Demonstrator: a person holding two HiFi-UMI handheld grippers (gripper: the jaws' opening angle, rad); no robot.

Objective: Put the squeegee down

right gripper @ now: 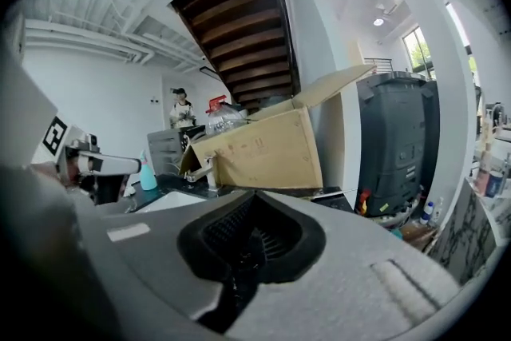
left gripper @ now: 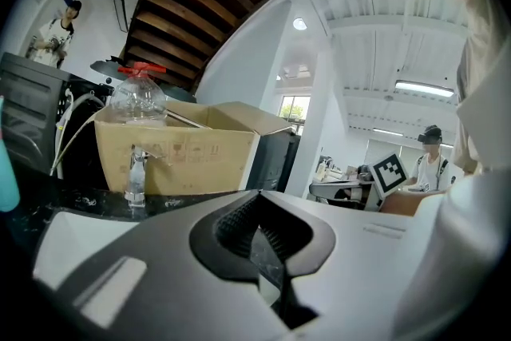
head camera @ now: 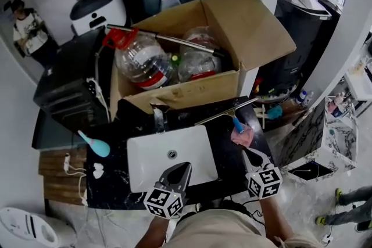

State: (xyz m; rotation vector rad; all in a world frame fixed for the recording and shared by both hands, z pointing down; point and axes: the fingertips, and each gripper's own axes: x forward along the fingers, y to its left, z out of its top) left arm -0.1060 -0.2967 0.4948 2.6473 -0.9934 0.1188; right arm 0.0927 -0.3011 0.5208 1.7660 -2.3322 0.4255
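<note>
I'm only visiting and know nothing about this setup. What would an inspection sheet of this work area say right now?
Surface: dark marble counter with a white sink set in it and a faucet behind the sink.
Job's things: squeegee lies on the counter right of the faucet, free of both grippers.
Clutter: pink cloth, teal tool, cardboard box holding plastic bottles.
Grippers: left hand-held gripper over the sink, shut, empty; right hand-held gripper by the cloth, shut, empty.
Cables: white cable on the wooden boards left of the counter.
Surroundings: person standing far left; dark grey unit at right.
</note>
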